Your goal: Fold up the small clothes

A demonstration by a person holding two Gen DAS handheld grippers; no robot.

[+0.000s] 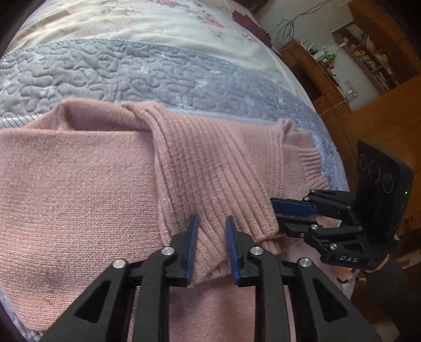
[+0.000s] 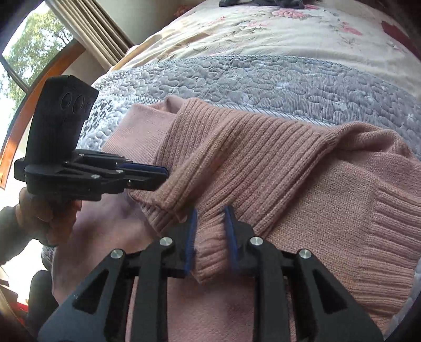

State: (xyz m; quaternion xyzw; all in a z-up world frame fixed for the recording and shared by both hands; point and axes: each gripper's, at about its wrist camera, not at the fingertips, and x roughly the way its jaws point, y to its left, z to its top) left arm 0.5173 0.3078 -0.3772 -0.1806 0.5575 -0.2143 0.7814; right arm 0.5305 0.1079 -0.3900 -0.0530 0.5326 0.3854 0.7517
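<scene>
I'm holding the pink sweater (image 1: 79, 184) with both tools, working left to right: my left gripper (image 1: 211, 247) is pinching a ridge of the ribbed fold between its blue pads, jaws part closed on the knit, and just to its right my right gripper (image 1: 294, 213) is coming in side-on, clamping the same ribbed edge, jaws nearly together with fabric between. In the right wrist view my right gripper (image 2: 209, 236) is biting the ribbed hem the same way, and my left gripper (image 2: 147, 176) is sitting at the left end of the fold, my hand (image 2: 47, 213) wrapped round its handle. The sweater is lying spread on the bed, ribbed sleeve or hem folded over the plain-knit body, cuff (image 1: 310, 163) sticking out to the right. Risks, as I'm judging it: both grips are taking only a thin pinch of loose knit, so the fabric could be slipping out if I'm pulling unevenly; the two grippers are close together, so the outer ends could be sagging and the fold going crooked; I may also be catching only the top layer. The surface is a soft grey quilted bedspread (image 1: 158, 76) with a floral cover (image 1: 118, 18) beyond it, giving little firm backing. Room: wooden shelves (image 1: 368, 55) on the right, window and curtain (image 2: 86, 29) on the left.
</scene>
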